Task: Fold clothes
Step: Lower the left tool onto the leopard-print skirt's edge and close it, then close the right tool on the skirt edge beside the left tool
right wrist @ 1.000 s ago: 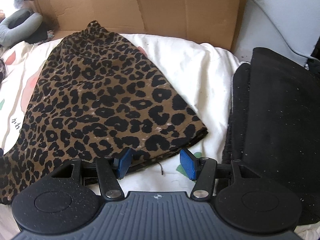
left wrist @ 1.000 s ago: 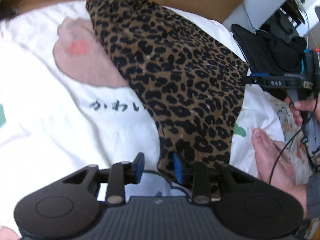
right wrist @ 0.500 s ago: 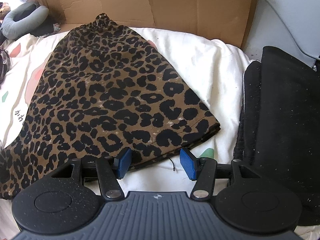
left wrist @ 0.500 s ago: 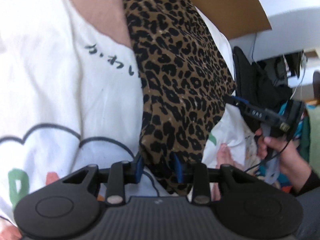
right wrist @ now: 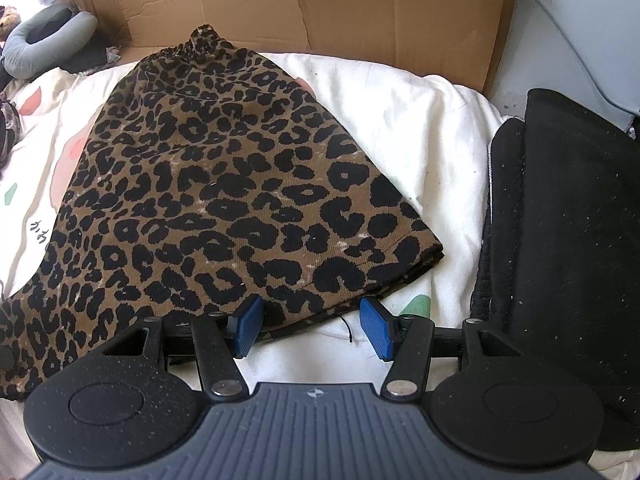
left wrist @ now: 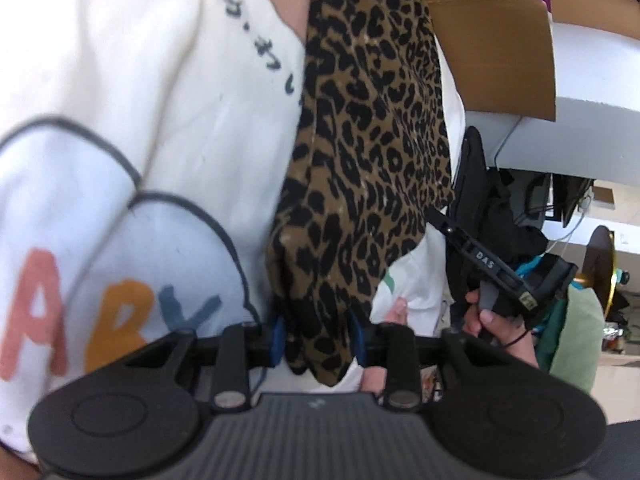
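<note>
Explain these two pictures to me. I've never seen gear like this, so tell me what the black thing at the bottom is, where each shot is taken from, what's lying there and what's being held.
There is no robot here. A person holds a hand-operated pincer in each hand, and a wide-angle camera on each looks out along its two blue-padded fingers; the black shape below is the tool itself.

The left-tool view shows the left gripper shut on a corner of the leopard-print garment. The other tool, held in the person's hand, shows at the right.

The right-tool view shows the right gripper open, at the garment's near hem. The garment lies on a white printed sheet, with a black garment to the right and cardboard behind.
</note>
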### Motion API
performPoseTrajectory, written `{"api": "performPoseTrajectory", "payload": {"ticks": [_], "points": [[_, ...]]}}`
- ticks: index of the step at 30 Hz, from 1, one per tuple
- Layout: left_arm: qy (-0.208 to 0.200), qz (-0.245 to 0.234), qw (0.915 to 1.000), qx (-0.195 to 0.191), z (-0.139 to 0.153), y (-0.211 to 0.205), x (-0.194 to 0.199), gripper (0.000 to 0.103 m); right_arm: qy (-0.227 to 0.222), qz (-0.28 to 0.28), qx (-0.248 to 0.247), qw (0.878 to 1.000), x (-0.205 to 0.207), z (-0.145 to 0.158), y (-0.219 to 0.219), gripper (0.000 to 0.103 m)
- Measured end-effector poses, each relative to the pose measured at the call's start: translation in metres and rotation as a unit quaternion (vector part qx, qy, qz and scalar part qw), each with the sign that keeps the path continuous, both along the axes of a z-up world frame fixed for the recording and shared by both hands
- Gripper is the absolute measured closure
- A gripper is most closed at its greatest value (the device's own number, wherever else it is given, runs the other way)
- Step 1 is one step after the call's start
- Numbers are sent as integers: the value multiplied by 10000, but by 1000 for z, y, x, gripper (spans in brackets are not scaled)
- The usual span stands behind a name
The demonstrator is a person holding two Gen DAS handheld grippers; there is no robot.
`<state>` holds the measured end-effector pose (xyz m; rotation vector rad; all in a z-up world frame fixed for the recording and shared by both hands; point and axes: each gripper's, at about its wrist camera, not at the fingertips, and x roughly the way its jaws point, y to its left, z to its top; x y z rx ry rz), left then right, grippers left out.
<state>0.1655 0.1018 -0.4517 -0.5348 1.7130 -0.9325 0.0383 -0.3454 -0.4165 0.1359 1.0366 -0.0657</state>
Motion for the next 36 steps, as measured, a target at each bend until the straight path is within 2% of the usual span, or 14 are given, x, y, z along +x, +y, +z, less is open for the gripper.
{"api": "performPoseTrajectory", "payload": {"ticks": [5, 8, 16, 21, 24, 29, 36], "points": [[278, 290, 9991, -96, -10, 6, -2, 69, -21, -17, 21, 10000, -1, 0, 0, 43], [385, 410, 9984, -88, -13, 10, -4, 77, -47, -34, 26, 10000, -1, 1, -1, 43], [129, 41, 9999, 78, -5, 1, -2, 94, -317, -357, -44, 9989, 4, 13, -19, 43], [-106, -263, 9993, 239, 5, -5, 1, 96, -448, -474, -180, 9977, 17, 16, -35, 45], [-247, -445, 9981, 335, 10, -9, 3, 96, -489, -439, -156, 9977, 25, 13, -42, 56], [-385, -690, 9956, 496, 19, -15, 8, 97, -526, -314, -117, 9981, 35, 8, -47, 67], [-363, -702, 9951, 587, 19, -21, 8, 97, -315, -42, -285, 9991, 43, -4, -55, 68]]}}
